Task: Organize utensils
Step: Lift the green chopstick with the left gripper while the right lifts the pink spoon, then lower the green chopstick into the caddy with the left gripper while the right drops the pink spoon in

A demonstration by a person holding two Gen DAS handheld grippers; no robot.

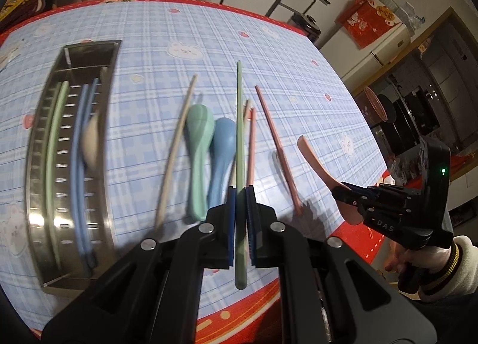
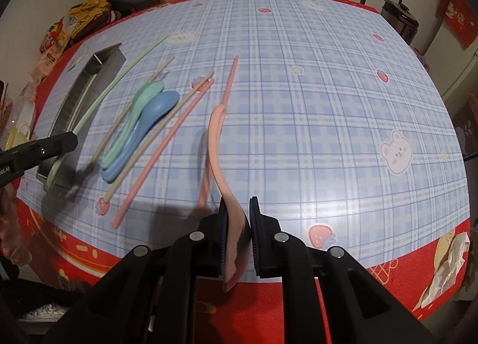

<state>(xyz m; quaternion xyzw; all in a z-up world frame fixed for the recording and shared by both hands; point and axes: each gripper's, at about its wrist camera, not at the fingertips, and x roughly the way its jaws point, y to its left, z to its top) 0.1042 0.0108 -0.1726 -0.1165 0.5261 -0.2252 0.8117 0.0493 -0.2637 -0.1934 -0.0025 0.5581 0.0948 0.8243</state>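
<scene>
left gripper [image 1: 239, 194]: clenching on the green chopstick [image 1: 239, 122], pads pinching it near its thick end, so the long thin end is sticking out ahead and the short butt is hanging back toward the wrist. Looks like it's holding it lengthwise on purpose, lined up with the tray's long axis for a straight drop-in.

right gripper [image 2: 237, 218]: grasping the pink spoon [image 2: 222, 161] by the bowl end, handle pointing forward and up, clear of the bench [image 2: 298, 105]. Spoon is sitting against the left pad; whether the right pad is touching it I can't tell.

both loads: riding in the air above the cloth, nothing dragging.

steel tray [image 1: 38, 122]: lying on the bench to the left, perforated, long slot plus a small compartment at the far end. Already carrying a green chopstick, two blue ones and a pale spoon in the long slot, so that's the target.

still loose on the bench: green spoon [image 1: 198, 146] and blue spoon [image 1: 221, 152] side by side, touching; beige chopstick [image 1: 176, 149] just left of them; two pink chopsticks [image 1: 276, 146] right of them, with a second beige one.

progress, my read: partway, several pieces left.

next, my guess: left should be swinging toward the tray first, being the nearer one; right is sitting well apart from it.
</scene>
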